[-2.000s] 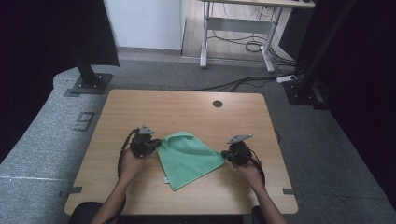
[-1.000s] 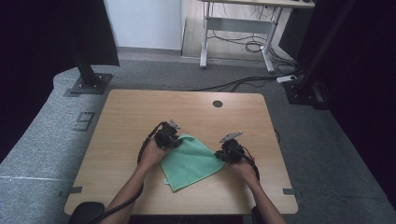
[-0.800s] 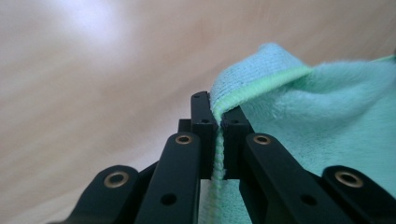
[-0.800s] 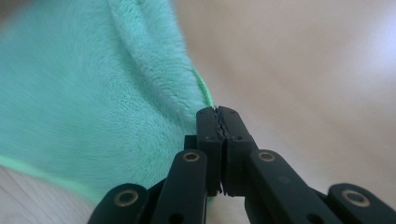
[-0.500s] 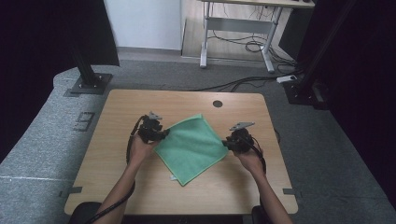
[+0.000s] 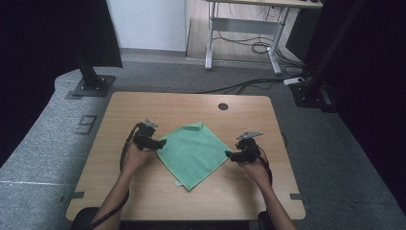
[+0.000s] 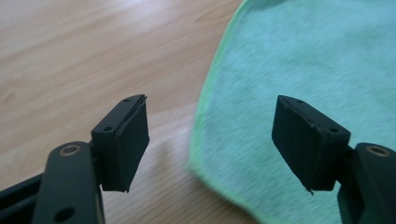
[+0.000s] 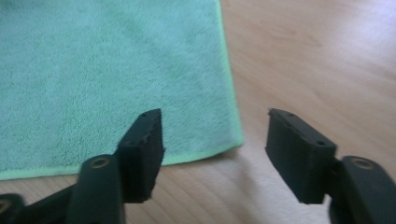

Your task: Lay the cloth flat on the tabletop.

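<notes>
A green cloth [image 6: 194, 152] lies spread flat on the wooden table [image 6: 143, 201], set like a diamond. My left gripper [image 6: 161, 143] sits at the cloth's left corner, and its jaws have just been opening. In the left gripper view [image 7: 212, 135] the cloth's corner [image 7: 299, 70] lies on the table under the gap, free of both pads. My right gripper [image 6: 228, 155] is at the cloth's right corner, its jaws also just opening. The right gripper view [image 8: 215, 137] shows that corner [image 8: 116, 79] flat below the jaws, untouched.
A round cable hole [image 6: 223, 106] sits near the table's far edge. Black stand bases [image 6: 90, 86] rest on the grey floor at the far left and far right. A desk frame with cables [image 6: 244, 36] stands behind.
Two seconds ago the cloth lay folded between the grippers. It was drawn open into a flat diamond. Both grippers then moved apart to its side corners, opened their jaws and let go.
</notes>
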A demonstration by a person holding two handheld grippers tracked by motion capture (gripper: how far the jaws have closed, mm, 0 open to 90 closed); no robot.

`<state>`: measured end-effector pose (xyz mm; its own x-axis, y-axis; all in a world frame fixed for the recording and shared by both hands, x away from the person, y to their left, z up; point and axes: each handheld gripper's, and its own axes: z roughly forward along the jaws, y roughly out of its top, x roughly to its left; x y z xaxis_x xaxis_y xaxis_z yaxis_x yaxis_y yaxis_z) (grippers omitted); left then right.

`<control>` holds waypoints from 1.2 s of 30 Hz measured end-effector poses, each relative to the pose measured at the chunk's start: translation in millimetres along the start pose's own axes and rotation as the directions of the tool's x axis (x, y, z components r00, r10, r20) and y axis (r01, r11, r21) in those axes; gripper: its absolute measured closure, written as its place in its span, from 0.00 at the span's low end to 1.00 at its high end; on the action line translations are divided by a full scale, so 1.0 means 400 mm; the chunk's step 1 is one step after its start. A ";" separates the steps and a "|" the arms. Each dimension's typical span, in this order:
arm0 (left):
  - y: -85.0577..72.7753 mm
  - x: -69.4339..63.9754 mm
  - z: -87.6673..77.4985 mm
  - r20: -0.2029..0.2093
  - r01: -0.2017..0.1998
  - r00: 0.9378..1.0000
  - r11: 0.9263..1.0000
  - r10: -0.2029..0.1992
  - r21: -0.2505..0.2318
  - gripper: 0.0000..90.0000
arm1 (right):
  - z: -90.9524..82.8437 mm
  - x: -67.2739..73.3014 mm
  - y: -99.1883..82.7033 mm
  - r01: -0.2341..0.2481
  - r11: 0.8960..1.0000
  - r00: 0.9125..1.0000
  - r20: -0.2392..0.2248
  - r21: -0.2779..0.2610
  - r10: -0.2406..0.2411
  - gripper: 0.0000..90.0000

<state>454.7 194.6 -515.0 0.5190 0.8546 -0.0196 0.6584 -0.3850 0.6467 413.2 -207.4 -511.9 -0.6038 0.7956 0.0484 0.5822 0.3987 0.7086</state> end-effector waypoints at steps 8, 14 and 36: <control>-0.058 0.048 0.012 -0.035 0.059 0.998 0.998 -0.059 0.000 0.28 | 0.059 0.032 -0.034 -0.036 0.999 0.998 0.060 0.025 0.034 0.20; -0.088 0.020 0.001 -0.030 0.023 0.999 1.000 -0.022 0.010 0.30 | 0.081 0.027 -0.032 -0.012 0.998 0.992 0.123 0.056 0.005 0.19; 0.007 -0.080 0.051 0.021 -0.066 0.998 0.998 0.067 -0.006 0.26 | 0.030 0.058 -0.047 -0.038 0.999 0.993 0.112 0.034 0.034 0.16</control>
<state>451.1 158.9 -528.2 0.5728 0.8196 0.0077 0.6194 -0.4390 0.6509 394.7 -190.8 -532.5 -0.5189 0.8548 -0.0063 0.6229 0.3832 0.6820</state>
